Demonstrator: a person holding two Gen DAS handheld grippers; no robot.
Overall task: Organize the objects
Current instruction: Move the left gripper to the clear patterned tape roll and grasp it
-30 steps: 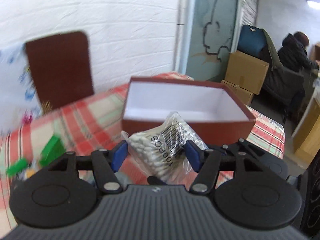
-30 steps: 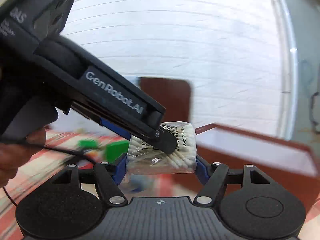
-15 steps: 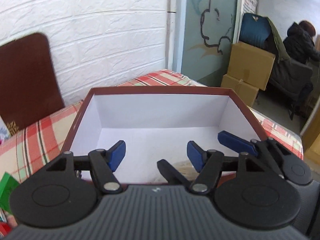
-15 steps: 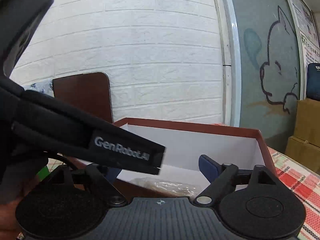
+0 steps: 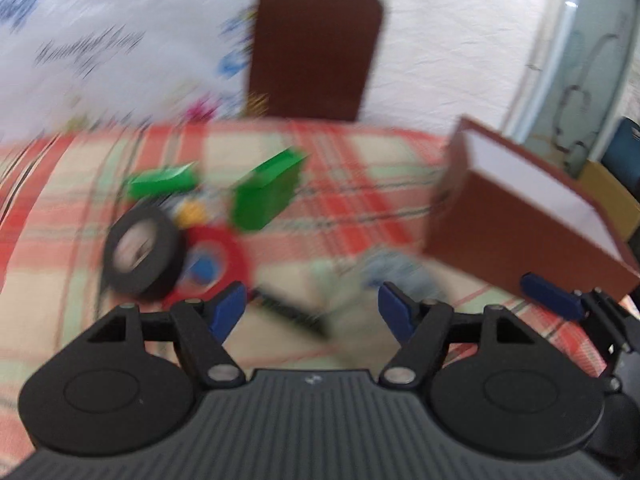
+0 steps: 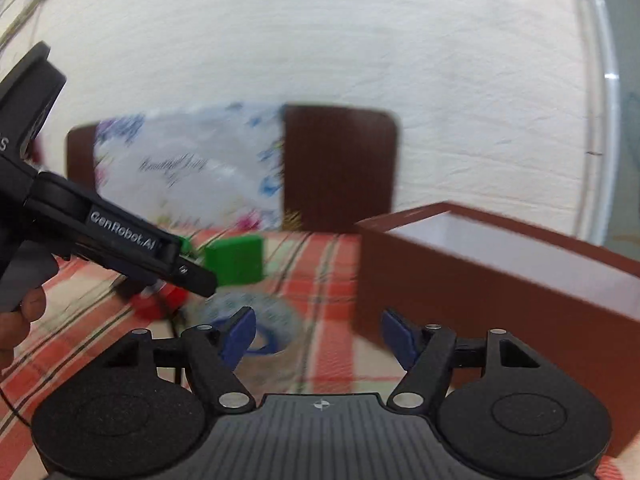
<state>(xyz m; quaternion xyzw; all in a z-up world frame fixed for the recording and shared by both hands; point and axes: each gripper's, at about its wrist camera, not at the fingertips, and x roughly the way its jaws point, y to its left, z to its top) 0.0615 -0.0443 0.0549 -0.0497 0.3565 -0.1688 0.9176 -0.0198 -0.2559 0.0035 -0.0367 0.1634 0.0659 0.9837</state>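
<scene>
The brown box (image 5: 516, 216) sits at the right of the frame, white inside, contents hidden from here. Left gripper (image 5: 312, 310) spread wide, empty, above the plaid tablecloth (image 5: 360, 200). Right gripper (image 6: 316, 334) wide too, holding nothing. Centre-left: black tape roll (image 5: 142, 252), green blocks (image 5: 266, 196), perhaps a red ring, blurred.
</scene>
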